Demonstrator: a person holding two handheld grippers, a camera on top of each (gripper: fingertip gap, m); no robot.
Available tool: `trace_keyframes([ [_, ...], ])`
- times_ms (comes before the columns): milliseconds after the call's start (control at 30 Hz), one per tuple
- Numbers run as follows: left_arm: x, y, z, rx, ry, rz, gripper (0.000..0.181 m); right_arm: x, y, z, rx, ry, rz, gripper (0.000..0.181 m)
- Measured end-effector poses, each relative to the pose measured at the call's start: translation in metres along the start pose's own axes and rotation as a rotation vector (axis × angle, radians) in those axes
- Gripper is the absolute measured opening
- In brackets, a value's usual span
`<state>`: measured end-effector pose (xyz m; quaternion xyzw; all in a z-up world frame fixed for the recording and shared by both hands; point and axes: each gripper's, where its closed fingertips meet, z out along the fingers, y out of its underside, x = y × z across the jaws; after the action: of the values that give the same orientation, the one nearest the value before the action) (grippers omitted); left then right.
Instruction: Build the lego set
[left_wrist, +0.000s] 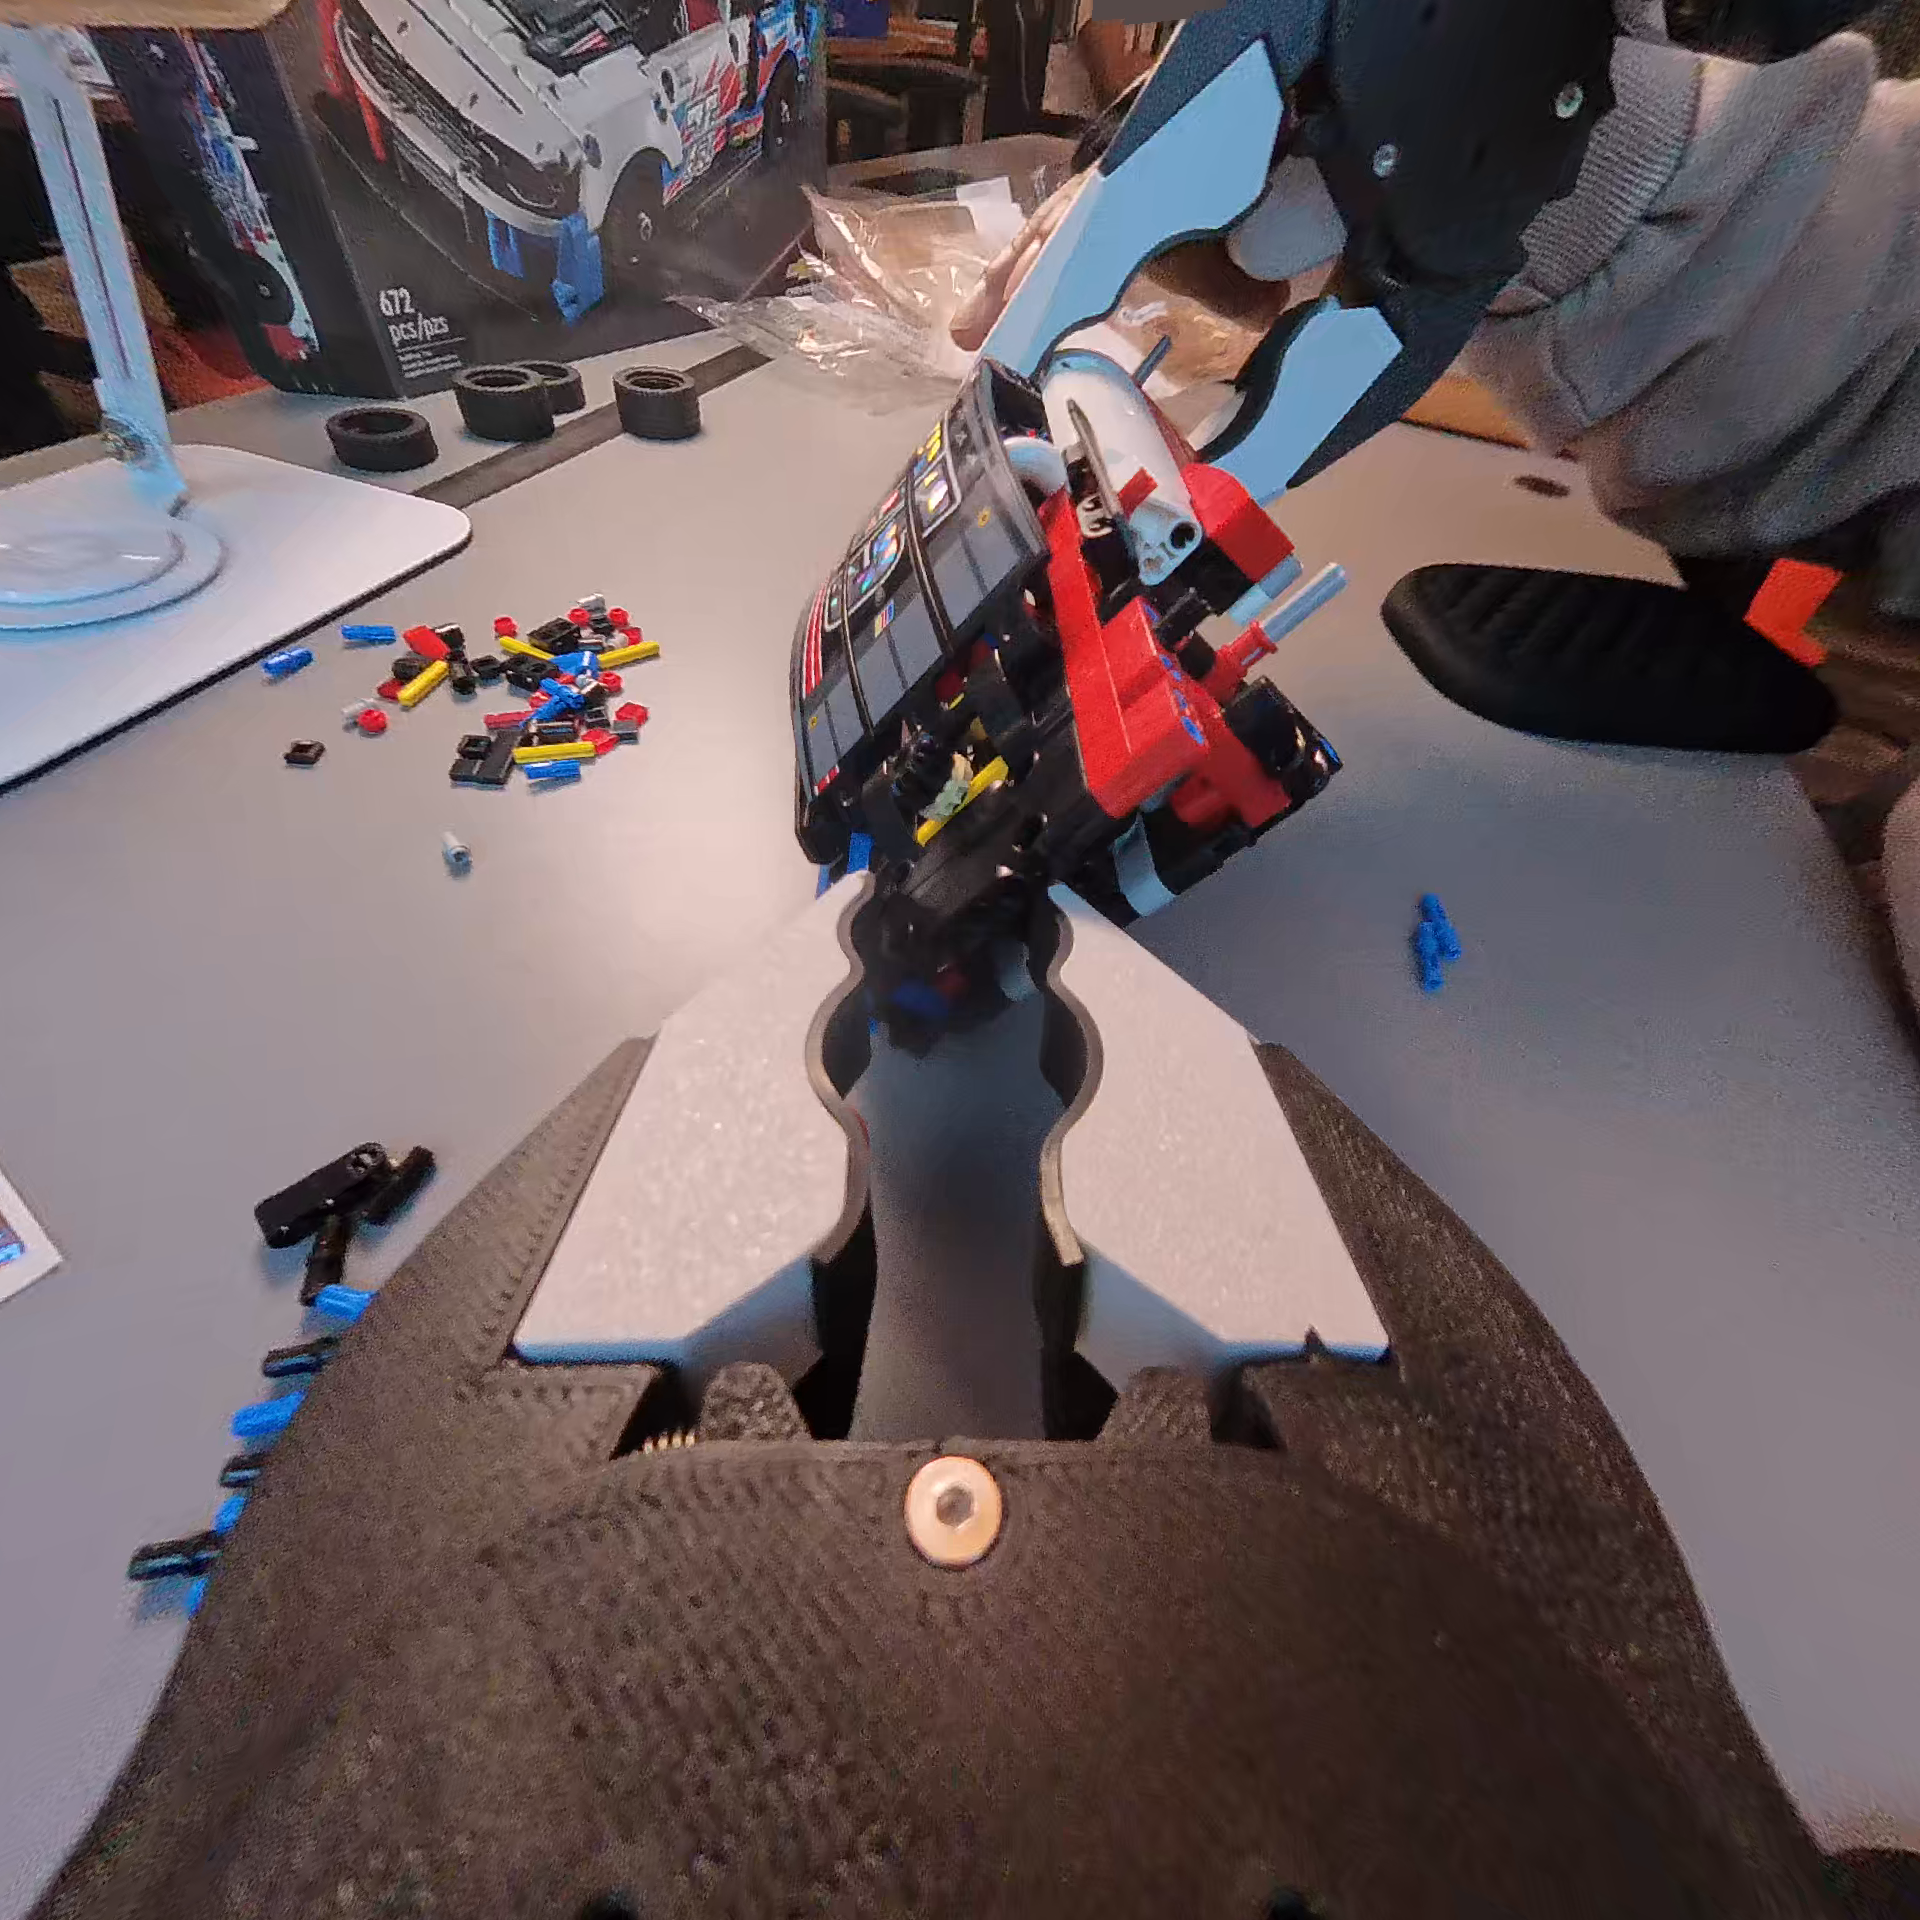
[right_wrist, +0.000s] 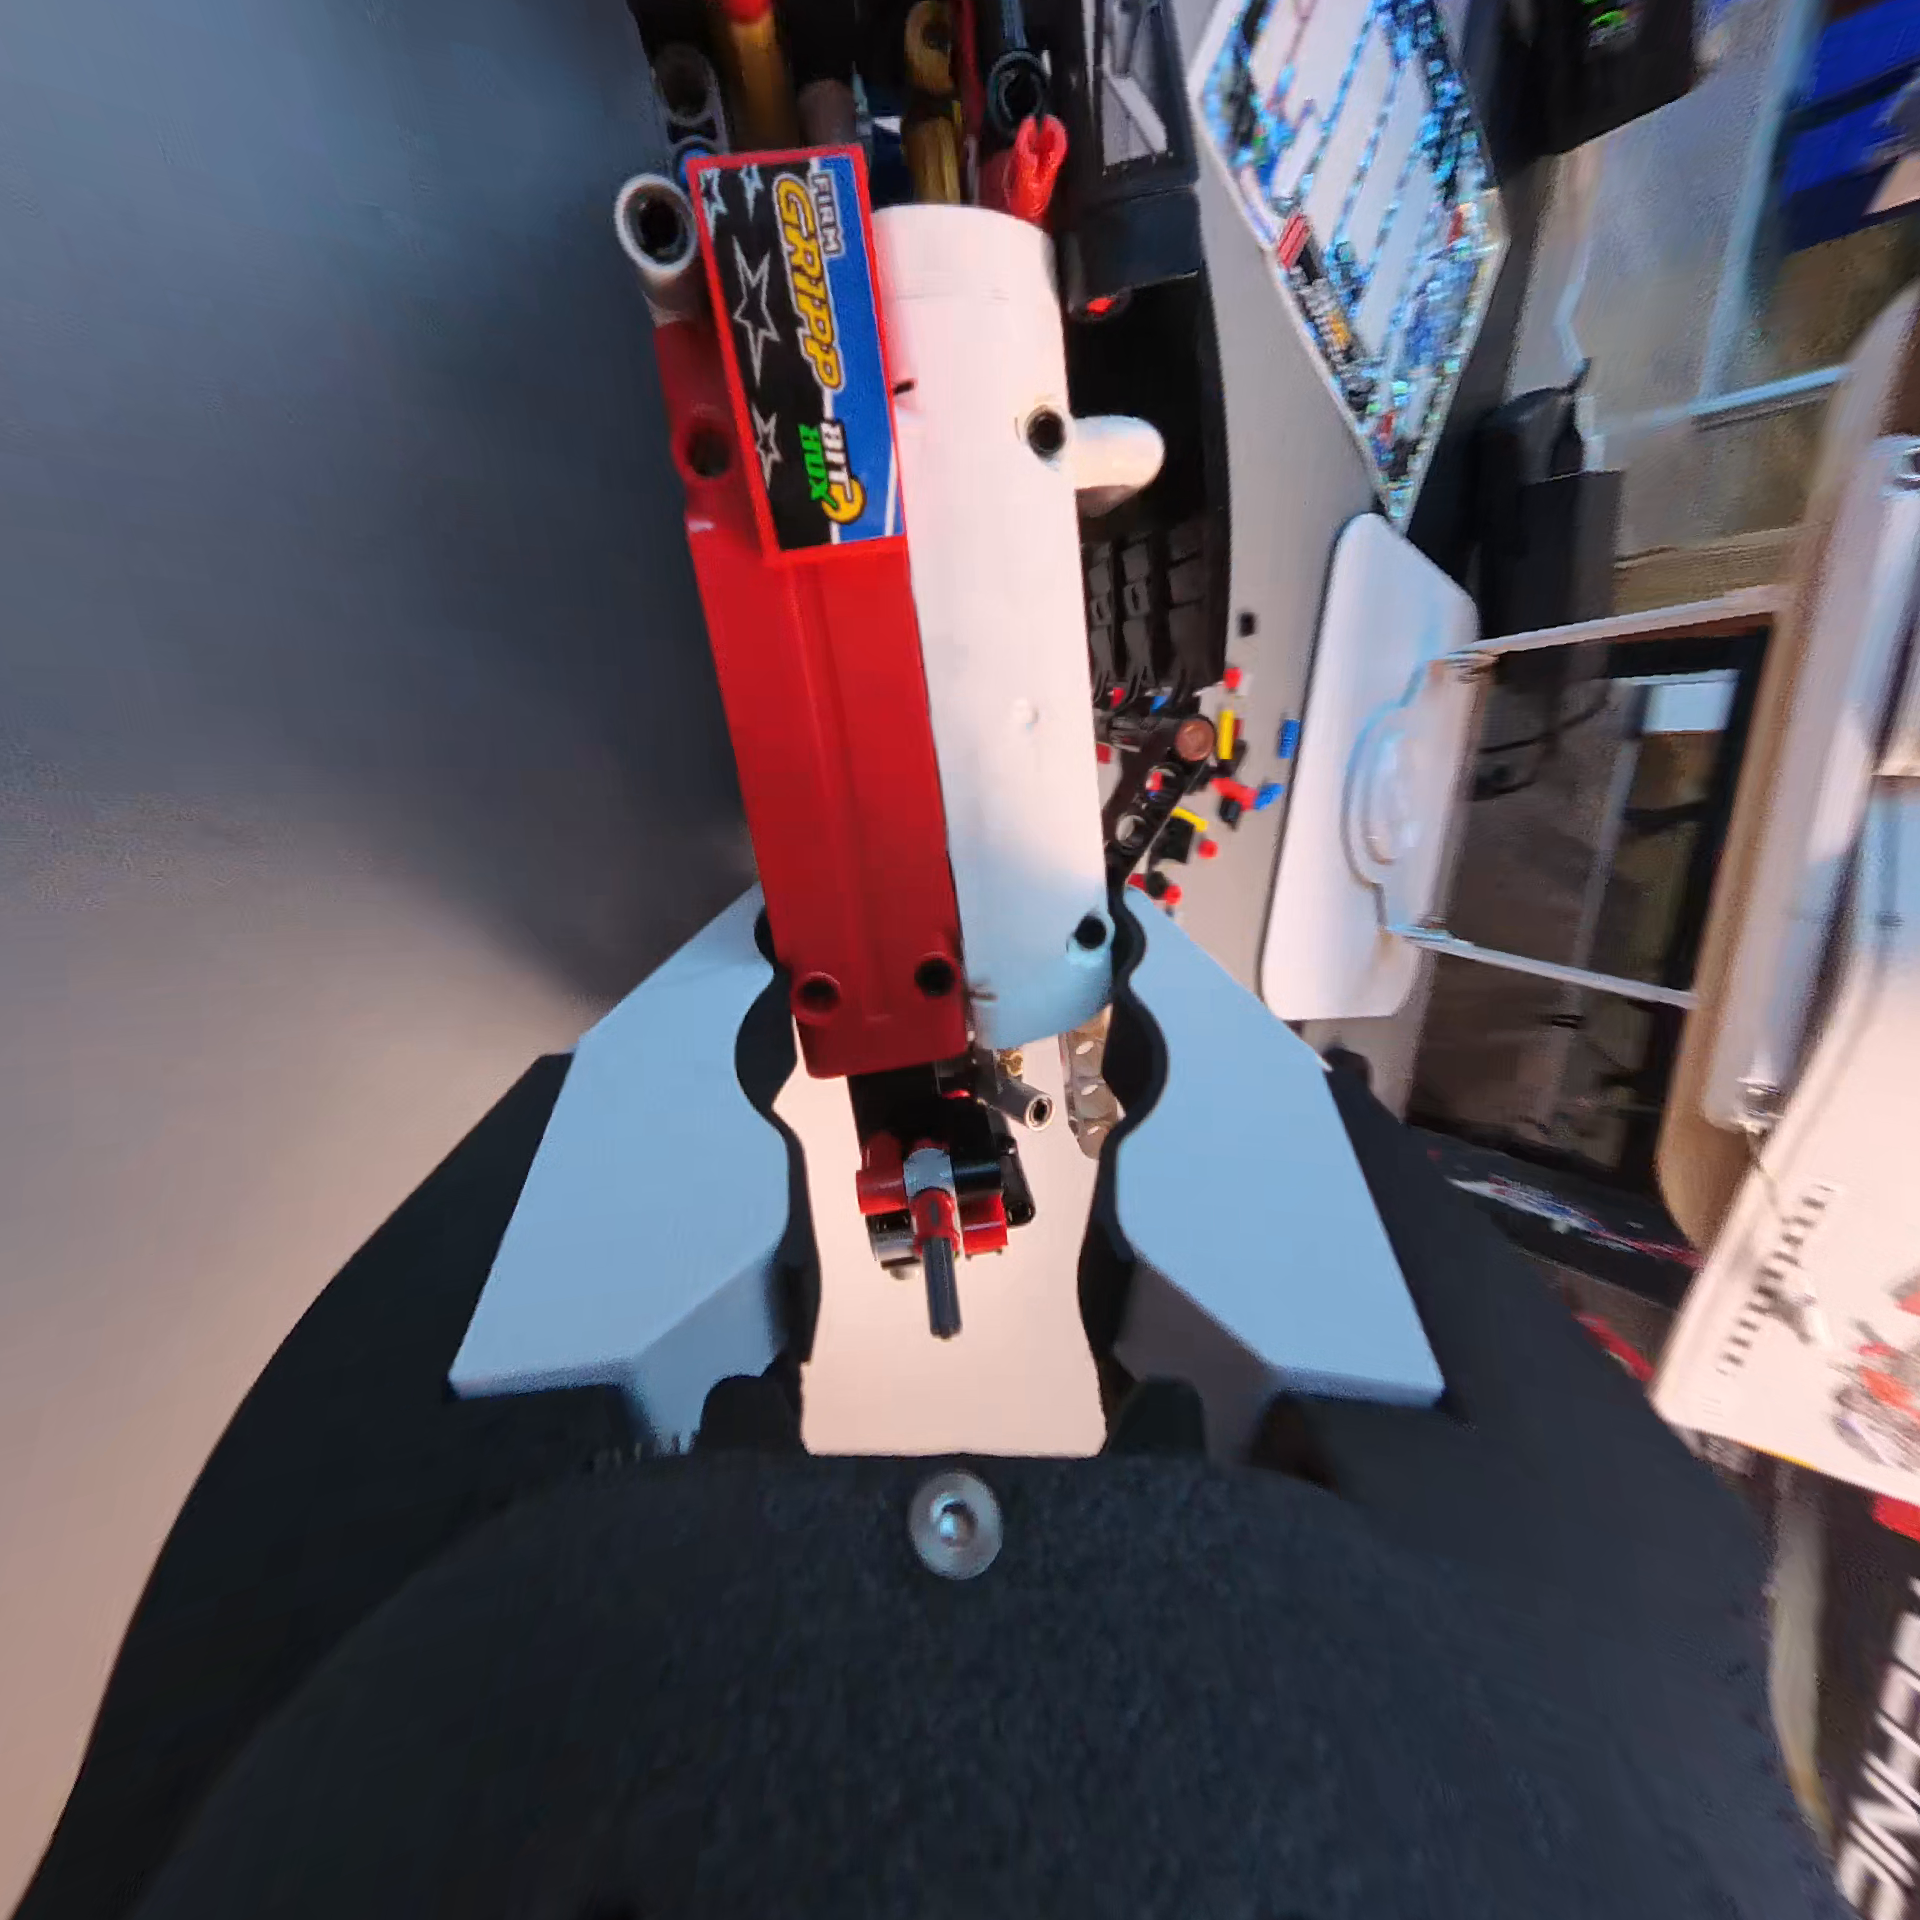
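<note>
The half-built lego car, red, black and white with a stickered dark panel, hangs tilted above the grey table. My left gripper is shut on its lower black end. My right gripper comes in from the upper right and is shut on its upper end, by the white panel. In the right wrist view, my right gripper clamps the car's long red panel and white panel between its fingers. A dark axle sticks out of the car toward the camera.
A pile of loose small pieces lies left of the car. Several black tyres stand before the set's box. A white lamp base, clear bags, blue pins, a black part and a booklet are around. My right fingertips sit around 15 cm from my left ones.
</note>
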<state>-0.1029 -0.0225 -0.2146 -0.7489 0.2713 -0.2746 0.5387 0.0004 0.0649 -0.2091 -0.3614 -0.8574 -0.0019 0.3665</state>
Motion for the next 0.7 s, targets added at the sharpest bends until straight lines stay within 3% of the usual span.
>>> trace_keyframes([
  [33,0.002,-0.001,-0.002,0.013,0.014,-0.023,0.028,-0.003,-0.001,-0.003,-0.005,-0.085,0.026,0.057],
  [100,0.016,-0.005,-0.008,0.036,0.112,-0.072,0.064,-0.010,0.000,-0.012,-0.016,-0.245,0.056,0.055],
  [167,0.028,-0.007,-0.011,0.037,0.174,-0.103,0.082,-0.014,0.000,-0.017,-0.027,-0.336,0.080,0.054],
  [300,0.047,0.002,0.008,-0.055,0.124,0.033,0.085,-0.018,0.002,-0.014,-0.072,-0.374,0.079,0.055],
  [467,0.036,0.011,0.030,-0.125,-0.048,0.146,0.070,-0.016,0.000,-0.012,-0.075,-0.379,0.102,0.060],
  [700,0.031,0.011,0.026,-0.111,-0.084,0.134,0.075,0.001,-0.014,-0.050,0.115,-0.249,0.210,0.066],
])
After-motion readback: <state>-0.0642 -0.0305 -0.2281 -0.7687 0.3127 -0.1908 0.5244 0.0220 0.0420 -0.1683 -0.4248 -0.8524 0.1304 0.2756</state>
